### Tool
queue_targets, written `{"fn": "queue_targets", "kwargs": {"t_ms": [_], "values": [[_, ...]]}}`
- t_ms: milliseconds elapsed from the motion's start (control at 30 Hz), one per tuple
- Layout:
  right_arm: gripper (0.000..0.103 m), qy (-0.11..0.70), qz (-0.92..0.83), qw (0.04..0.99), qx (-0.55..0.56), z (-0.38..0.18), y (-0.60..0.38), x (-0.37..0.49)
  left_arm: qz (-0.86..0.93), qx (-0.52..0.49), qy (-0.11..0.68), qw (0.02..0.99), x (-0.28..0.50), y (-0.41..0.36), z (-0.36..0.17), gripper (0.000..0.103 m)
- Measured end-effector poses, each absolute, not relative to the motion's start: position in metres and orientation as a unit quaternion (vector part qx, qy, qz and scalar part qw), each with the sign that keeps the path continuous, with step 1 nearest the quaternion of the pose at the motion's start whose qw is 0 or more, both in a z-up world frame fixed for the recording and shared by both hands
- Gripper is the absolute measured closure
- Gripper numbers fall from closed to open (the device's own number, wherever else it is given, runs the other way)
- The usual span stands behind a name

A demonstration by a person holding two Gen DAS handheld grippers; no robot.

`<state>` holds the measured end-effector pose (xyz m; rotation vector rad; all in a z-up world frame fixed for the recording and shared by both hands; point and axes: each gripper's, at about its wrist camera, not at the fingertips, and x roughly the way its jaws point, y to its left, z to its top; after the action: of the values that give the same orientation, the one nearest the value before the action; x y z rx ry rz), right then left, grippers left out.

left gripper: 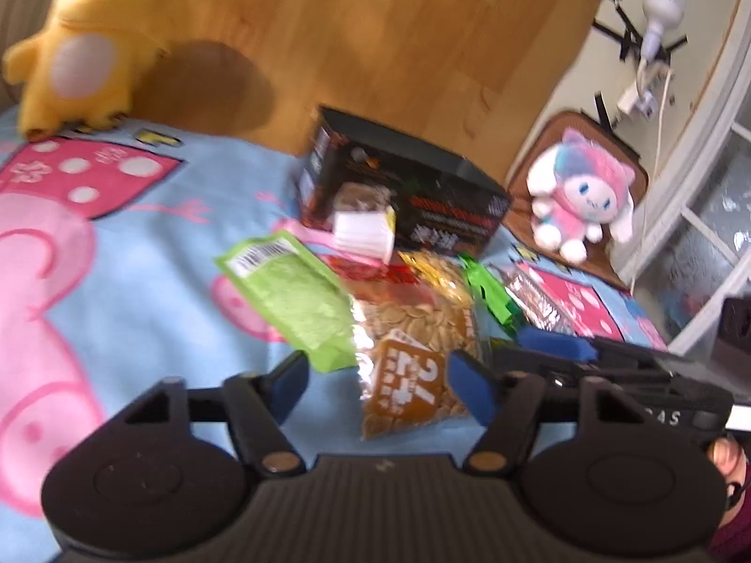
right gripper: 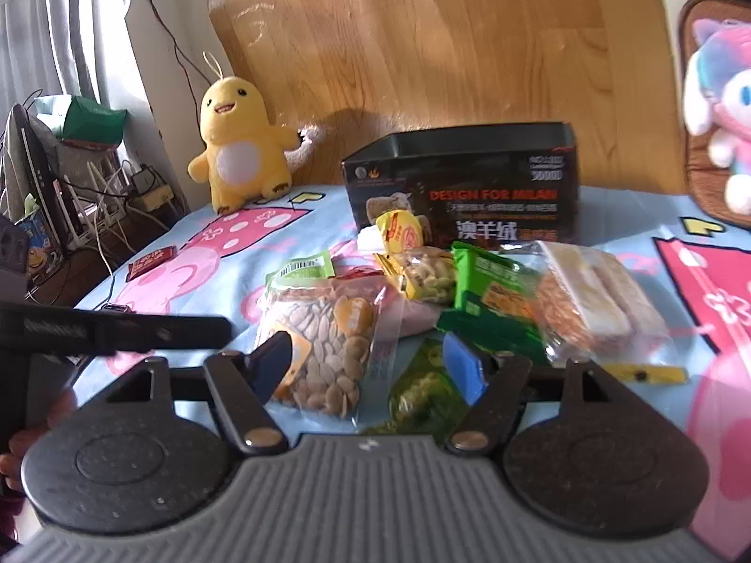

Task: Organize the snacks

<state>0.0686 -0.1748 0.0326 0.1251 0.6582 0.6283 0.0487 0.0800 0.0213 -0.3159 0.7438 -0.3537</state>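
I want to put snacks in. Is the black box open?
Open: the black cardboard box has no lid on top, and its inner walls show. Whether anything lies inside cannot be told.

Both 2 wrist views look low and close across the bed, sharing the snack pile (left gripper: 408, 309) and black box (right gripper: 462, 183).

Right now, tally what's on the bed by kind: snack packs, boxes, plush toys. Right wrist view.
Snack packs in the pile: 7 (seed bag, lime-green pack, yellow peanut pack, small yellow cup, green pack, clear cracker pack, yellow-green bag)
Stray red packet: 1
Black box: 1
Plush toys: 2 (yellow, pink-white)
Total: 11
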Motion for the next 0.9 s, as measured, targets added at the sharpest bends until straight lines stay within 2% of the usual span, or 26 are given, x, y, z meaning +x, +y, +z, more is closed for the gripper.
{"fn": "queue_targets", "kwargs": {"t_ms": [67, 133, 167, 200, 267, 433, 633, 867, 900], "values": [[0.034, 0.331, 0.311, 0.889, 0.061, 0.028, -0.169, 0.076, -0.173, -0.156, 0.375, 0.897, 0.053, 0.074, 0.009, 0.047], [0.045, 0.355, 0.326, 0.874, 0.065, 0.021, -0.164, 0.082, -0.174, -0.150, 0.373, 0.899, 0.052, 0.068, 0.004, 0.063], [0.055, 0.368, 0.331, 0.866, 0.072, 0.017, -0.162, 0.083, -0.171, -0.143, 0.374, 0.901, 0.051, 0.066, 0.004, 0.064], [0.057, 0.371, 0.337, 0.861, 0.084, 0.017, -0.163, 0.081, -0.170, -0.140, 0.371, 0.902, 0.047, 0.066, 0.006, 0.068], [0.062, 0.363, 0.349, 0.858, 0.101, 0.022, -0.168, 0.075, -0.172, -0.148, 0.366, 0.903, 0.041, 0.067, 0.015, 0.070], [0.063, 0.272, 0.346, 0.894, 0.085, 0.063, -0.174, 0.068, -0.190, -0.119, 0.298, 0.928, 0.049, 0.064, 0.063, 0.070], [0.063, 0.221, 0.297, 0.925, 0.088, 0.095, -0.187, 0.137, -0.182, -0.085, 0.229, 0.952, 0.122, 0.041, 0.101, 0.069], [0.062, 0.237, 0.237, 0.941, 0.047, 0.088, -0.178, 0.202, -0.135, -0.091, 0.265, 0.950, 0.205, 0.027, 0.078, 0.069], [0.057, 0.242, 0.229, 0.942, 0.044, 0.085, -0.178, 0.203, -0.127, -0.089, 0.273, 0.949, 0.208, 0.026, 0.073, 0.069]]}}
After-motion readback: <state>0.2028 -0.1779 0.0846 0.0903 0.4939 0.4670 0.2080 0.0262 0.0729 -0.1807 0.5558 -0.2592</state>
